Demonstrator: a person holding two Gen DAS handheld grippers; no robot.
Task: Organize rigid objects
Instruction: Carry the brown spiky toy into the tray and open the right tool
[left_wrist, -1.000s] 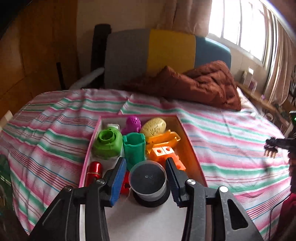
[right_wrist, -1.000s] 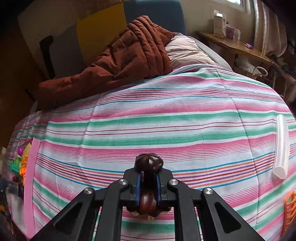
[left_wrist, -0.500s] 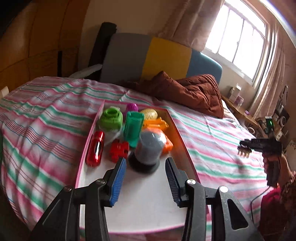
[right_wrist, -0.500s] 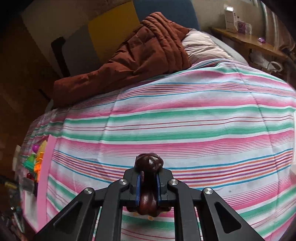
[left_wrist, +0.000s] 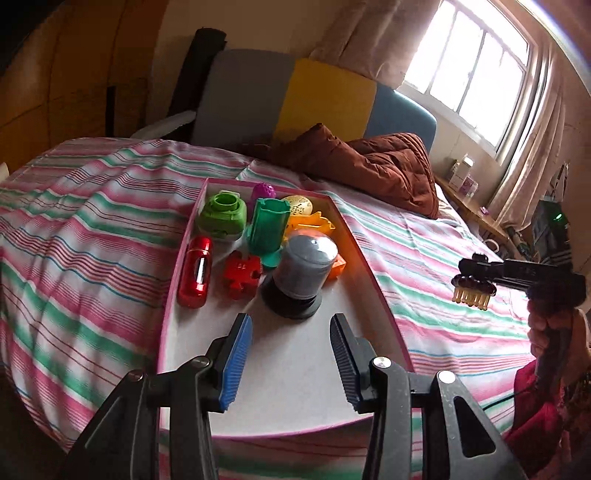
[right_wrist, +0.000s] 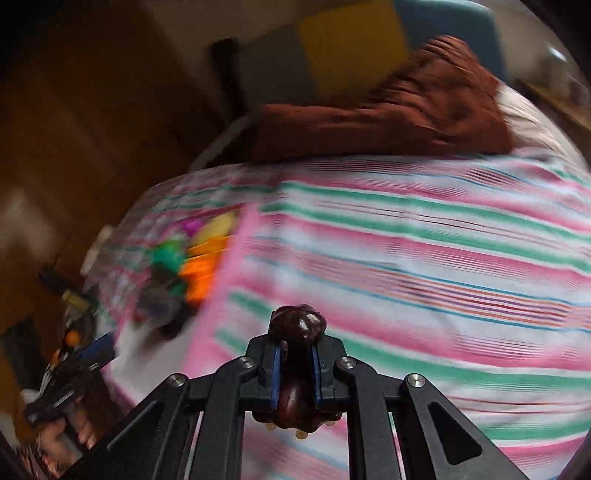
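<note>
A pink-rimmed tray lies on the striped bed and holds a grey cylinder on a black base, a green cup, a green round toy, a red capsule, a red puzzle piece and orange pieces. My left gripper is open and empty over the tray's bare near end. My right gripper is shut on a dark brown comb-like toy with pale teeth; it also shows in the left wrist view, above the bed right of the tray. The tray appears blurred in the right wrist view.
A brown quilt lies at the head of the bed before grey, yellow and blue cushions. A wooden wall stands on the left. A window and curtains are on the right, with a shelf of small items.
My left gripper has pulled back from the grey cylinder, which stays in the tray. My right gripper has swung left toward the tray with the brown toy still held.
</note>
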